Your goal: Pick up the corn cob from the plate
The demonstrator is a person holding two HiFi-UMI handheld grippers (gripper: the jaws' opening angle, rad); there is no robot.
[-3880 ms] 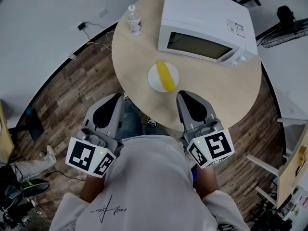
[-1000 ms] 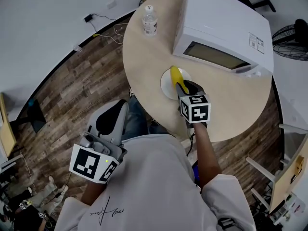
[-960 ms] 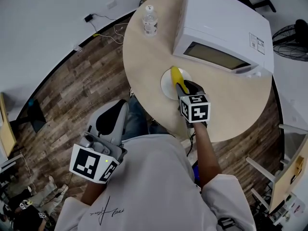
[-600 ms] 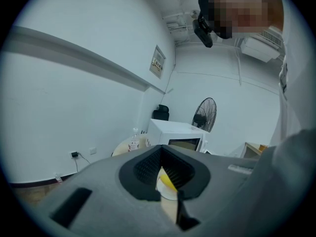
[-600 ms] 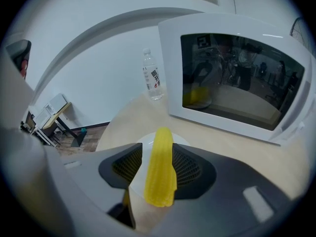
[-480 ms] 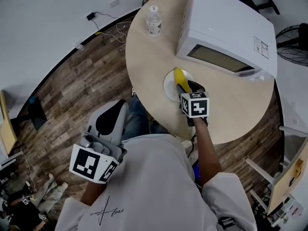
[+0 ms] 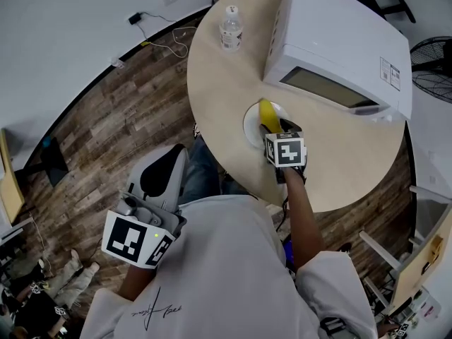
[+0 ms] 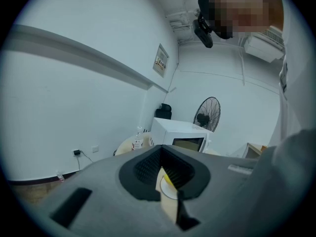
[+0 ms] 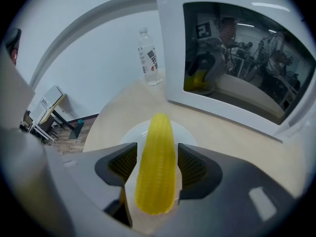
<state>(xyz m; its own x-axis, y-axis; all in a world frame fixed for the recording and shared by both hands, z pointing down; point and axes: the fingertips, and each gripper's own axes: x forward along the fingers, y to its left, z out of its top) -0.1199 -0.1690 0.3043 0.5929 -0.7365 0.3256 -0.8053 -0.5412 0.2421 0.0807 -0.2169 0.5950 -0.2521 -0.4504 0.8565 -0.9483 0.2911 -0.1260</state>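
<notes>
the corn cob [image 9: 155,174] lies on the plate [image 9: 129,132] on the tabletop [image 7: 219,83]. the right gripper [image 7: 272,127] has just been opening; its jaws stand wide either side of the cob, not pressing. the left gripper [image 7: 164,162], well apart from the plate, has its jaws together, empty.

Matt wooden table [image 7: 219,97], glossy plate [image 7: 251,127]

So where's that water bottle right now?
In the head view the water bottle stands near the round table's far edge, just left of the white microwave.

Head view overhead, right gripper view close, left far, sharing plate [image 7: 251,128]
</notes>
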